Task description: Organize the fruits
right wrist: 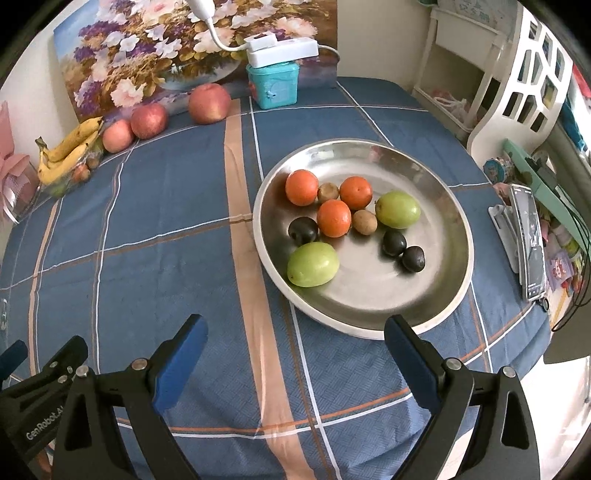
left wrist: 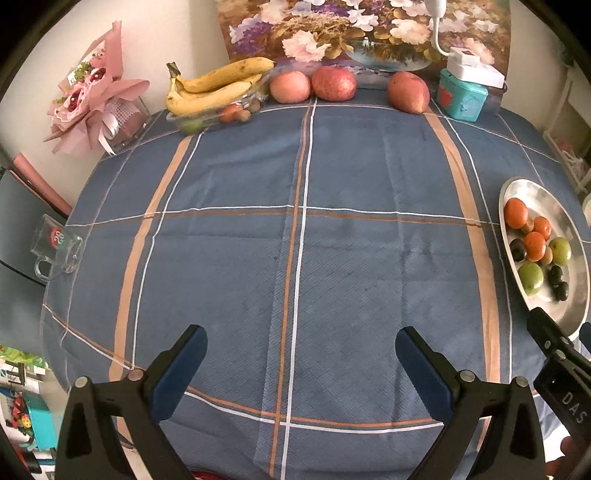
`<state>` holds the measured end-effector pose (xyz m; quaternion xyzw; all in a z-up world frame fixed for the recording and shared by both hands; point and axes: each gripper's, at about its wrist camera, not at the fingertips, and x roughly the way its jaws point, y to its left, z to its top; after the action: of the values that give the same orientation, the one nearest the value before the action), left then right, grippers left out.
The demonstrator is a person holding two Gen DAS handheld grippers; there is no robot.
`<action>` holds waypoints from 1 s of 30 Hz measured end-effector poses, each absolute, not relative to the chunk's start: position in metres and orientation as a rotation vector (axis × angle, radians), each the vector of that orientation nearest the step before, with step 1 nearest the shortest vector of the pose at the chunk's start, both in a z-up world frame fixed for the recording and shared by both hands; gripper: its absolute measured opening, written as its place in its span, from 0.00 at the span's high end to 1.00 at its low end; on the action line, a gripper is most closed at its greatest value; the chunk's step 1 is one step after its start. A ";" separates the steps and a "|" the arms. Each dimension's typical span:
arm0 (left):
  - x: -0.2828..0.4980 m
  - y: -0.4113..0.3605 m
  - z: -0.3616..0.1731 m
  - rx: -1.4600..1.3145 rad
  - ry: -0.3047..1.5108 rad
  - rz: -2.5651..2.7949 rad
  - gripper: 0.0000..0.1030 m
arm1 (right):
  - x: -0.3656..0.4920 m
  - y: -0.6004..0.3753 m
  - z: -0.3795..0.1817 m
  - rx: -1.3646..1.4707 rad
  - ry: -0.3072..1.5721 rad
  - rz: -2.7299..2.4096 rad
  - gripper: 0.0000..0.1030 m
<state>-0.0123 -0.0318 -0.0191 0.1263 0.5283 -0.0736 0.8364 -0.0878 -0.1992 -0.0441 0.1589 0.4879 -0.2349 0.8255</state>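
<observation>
A steel bowl [right wrist: 436, 177] on the blue checked tablecloth holds three oranges [right wrist: 334, 218], two green fruits [right wrist: 313, 264], three dark plums [right wrist: 394, 243] and two small brown fruits [right wrist: 364, 221]. It also shows at the right edge of the left wrist view [left wrist: 524, 192]. Bananas [left wrist: 218, 86] lie on a glass tray [left wrist: 207, 118] of small fruits at the far left. Three red apples [left wrist: 334, 84] sit along the back. My left gripper [left wrist: 301, 350] is open and empty over the cloth. My right gripper [right wrist: 295, 339] is open and empty, just short of the bowl's near rim.
A teal box [left wrist: 461, 96] with a white lamp base stands at the back right before a flower painting [left wrist: 362, 29]. A pink bouquet [left wrist: 92, 107] and a glass mug [left wrist: 59, 251] are on the left. A phone on a stand [right wrist: 530, 240] sits right of the bowl.
</observation>
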 end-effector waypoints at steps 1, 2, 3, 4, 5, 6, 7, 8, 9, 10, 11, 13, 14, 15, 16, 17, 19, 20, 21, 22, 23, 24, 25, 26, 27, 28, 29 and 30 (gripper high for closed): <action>-0.012 -0.032 -0.020 0.264 1.123 -0.158 0.00 | -0.088 -0.198 -0.044 0.336 1.038 -0.499 0.06; -0.012 -0.032 -0.020 0.263 1.124 -0.157 0.00 | -0.088 -0.198 -0.044 0.335 1.039 -0.499 0.06; -0.012 -0.031 -0.020 0.263 1.125 -0.158 0.00 | -0.088 -0.198 -0.044 0.334 1.040 -0.499 0.06; -0.012 -0.032 -0.020 0.264 1.123 -0.156 0.00 | -0.088 -0.198 -0.044 0.333 1.041 -0.499 0.06; -0.011 -0.032 -0.020 0.264 1.123 -0.155 0.00 | -0.087 -0.198 -0.044 0.333 1.042 -0.499 0.06; -0.011 -0.031 -0.020 0.263 1.123 -0.154 0.00 | -0.087 -0.197 -0.045 0.333 1.043 -0.498 0.06; -0.011 -0.031 -0.020 0.261 1.125 -0.153 0.00 | -0.087 -0.197 -0.045 0.333 1.043 -0.497 0.06; -0.011 -0.031 -0.020 0.262 1.126 -0.153 0.00 | -0.087 -0.197 -0.045 0.333 1.043 -0.496 0.06; -0.010 -0.031 -0.020 0.261 1.128 -0.151 0.00 | -0.087 -0.197 -0.044 0.333 1.043 -0.497 0.06; -0.011 -0.031 -0.020 0.259 1.128 -0.148 0.00 | -0.087 -0.197 -0.044 0.334 1.042 -0.498 0.06; -0.010 -0.030 -0.020 0.258 1.129 -0.148 0.00 | -0.087 -0.197 -0.044 0.335 1.043 -0.498 0.06; -0.009 -0.029 -0.021 0.254 1.133 -0.144 0.00 | -0.087 -0.197 -0.044 0.334 1.042 -0.497 0.06; -0.010 -0.029 -0.021 0.251 1.134 -0.142 0.00 | -0.087 -0.197 -0.044 0.332 1.042 -0.496 0.06; -0.009 -0.029 -0.021 0.247 1.136 -0.141 0.00 | -0.087 -0.198 -0.044 0.330 1.043 -0.495 0.06; -0.009 -0.028 -0.021 0.246 1.137 -0.141 0.00 | -0.087 -0.198 -0.045 0.328 1.045 -0.495 0.06; -0.009 -0.028 -0.022 0.244 1.139 -0.139 0.00 | -0.086 -0.197 -0.045 0.325 1.049 -0.497 0.06; -0.009 -0.027 -0.022 0.242 1.142 -0.137 0.00 | -0.086 -0.198 -0.046 0.327 1.052 -0.500 0.06; -0.009 -0.027 -0.022 0.242 1.142 -0.137 0.00 | -0.087 -0.199 -0.046 0.329 1.053 -0.502 0.06; -0.009 -0.027 -0.022 0.242 1.142 -0.138 0.00 | -0.087 -0.200 -0.046 0.332 1.054 -0.505 0.06; -0.009 -0.028 -0.022 0.243 1.141 -0.138 0.00 | -0.088 -0.202 -0.047 0.335 1.056 -0.511 0.06; -0.009 -0.028 -0.022 0.245 1.139 -0.139 0.00 | -0.088 -0.203 -0.047 0.336 1.057 -0.515 0.06; -0.009 -0.028 -0.022 0.248 1.138 -0.138 0.00 | -0.089 -0.204 -0.047 0.339 1.059 -0.520 0.06; -0.009 -0.028 -0.022 0.248 1.137 -0.137 0.00 | -0.089 -0.205 -0.048 0.342 1.059 -0.523 0.06; -0.010 -0.028 -0.022 0.248 1.138 -0.136 0.00 | -0.089 -0.205 -0.048 0.345 1.059 -0.524 0.06; -0.010 -0.028 -0.022 0.246 1.140 -0.135 0.00 | -0.090 -0.206 -0.048 0.349 1.059 -0.524 0.06; -0.009 -0.027 -0.022 0.245 1.141 -0.134 0.00 | -0.090 -0.207 -0.048 0.349 1.060 -0.524 0.06; -0.009 -0.028 -0.022 0.243 1.142 -0.132 0.00 | -0.090 -0.207 -0.049 0.348 1.062 -0.525 0.06; -0.009 -0.028 -0.022 0.240 1.143 -0.131 0.00 | -0.090 -0.208 -0.049 0.349 1.063 -0.527 0.06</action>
<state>-0.0093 -0.0277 -0.0221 0.1134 0.5392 -0.0619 0.8322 -0.0897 -0.2077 -0.0487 0.1634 0.4984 -0.2469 0.8148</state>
